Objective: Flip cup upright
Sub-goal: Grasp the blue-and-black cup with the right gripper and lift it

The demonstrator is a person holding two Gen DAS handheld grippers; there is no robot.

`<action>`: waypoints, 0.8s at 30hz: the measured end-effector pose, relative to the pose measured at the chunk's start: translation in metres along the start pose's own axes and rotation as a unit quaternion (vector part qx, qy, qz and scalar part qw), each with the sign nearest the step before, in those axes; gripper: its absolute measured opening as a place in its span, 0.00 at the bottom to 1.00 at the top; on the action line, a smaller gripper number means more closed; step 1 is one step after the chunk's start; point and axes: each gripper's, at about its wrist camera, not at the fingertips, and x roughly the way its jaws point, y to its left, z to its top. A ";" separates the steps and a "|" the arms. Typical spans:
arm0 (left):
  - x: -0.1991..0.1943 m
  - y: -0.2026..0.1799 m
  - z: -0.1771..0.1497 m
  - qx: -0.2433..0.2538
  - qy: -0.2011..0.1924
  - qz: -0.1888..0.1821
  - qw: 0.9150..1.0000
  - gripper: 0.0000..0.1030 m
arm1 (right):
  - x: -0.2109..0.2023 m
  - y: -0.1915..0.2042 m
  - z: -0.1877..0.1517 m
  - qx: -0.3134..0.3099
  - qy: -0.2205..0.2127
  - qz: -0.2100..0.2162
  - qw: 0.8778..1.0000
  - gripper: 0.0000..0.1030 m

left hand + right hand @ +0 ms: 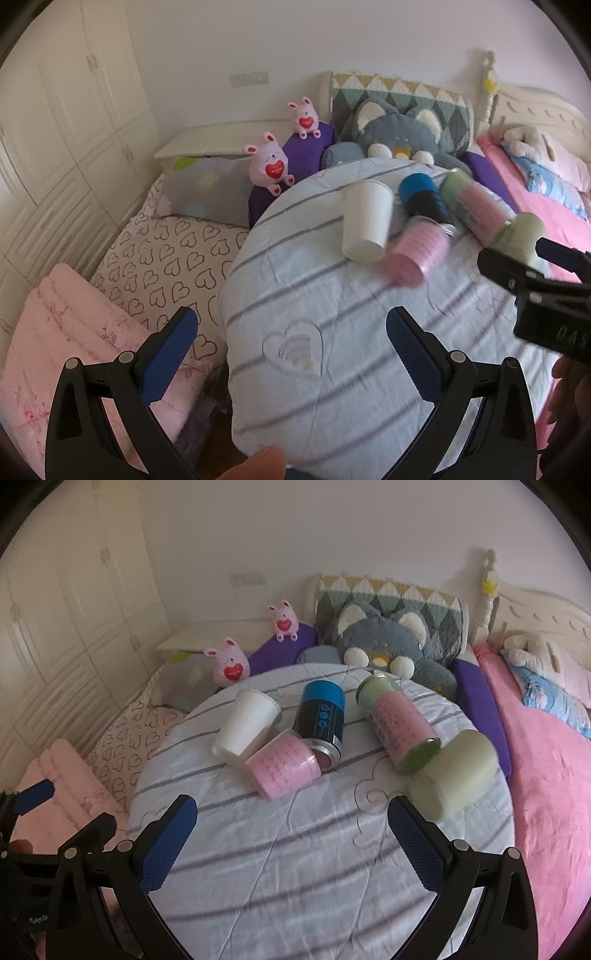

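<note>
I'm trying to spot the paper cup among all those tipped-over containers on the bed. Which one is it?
The plain white cup, leftmost of the group, tapered and unlabelled. The blue-and-black can and the pink-wrapped ones beside it are straight-sided.

Plain white wall [332,528] far; cream wardrobe [62,122] left; bed [546,775] with carved headboard [535,605] right; soft daylight.

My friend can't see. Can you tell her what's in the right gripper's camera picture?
A white cup lies on its side on a round striped cloth, next to a pink cup, a blue can, a pink-and-green jar and a green cup, all tipped over. The open right gripper is just in front of them, holding nothing. Stuffed animals sit behind.
</note>
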 end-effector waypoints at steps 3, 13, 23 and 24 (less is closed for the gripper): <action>0.026 0.000 0.014 -0.001 0.007 0.007 1.000 1.00 | 0.030 -0.010 0.018 0.018 0.017 0.000 1.000 1.00; 0.092 -0.003 0.048 -0.002 0.029 0.008 1.000 1.00 | 0.122 -0.037 0.057 0.065 0.082 0.016 0.994 1.00; 0.114 -0.007 0.049 -0.001 0.047 -0.002 0.999 1.00 | 0.171 -0.040 0.064 0.066 0.145 0.024 0.987 0.69; 0.113 -0.006 0.049 -0.001 0.048 -0.001 0.999 1.00 | 0.174 -0.041 0.065 0.066 0.148 0.027 0.986 0.68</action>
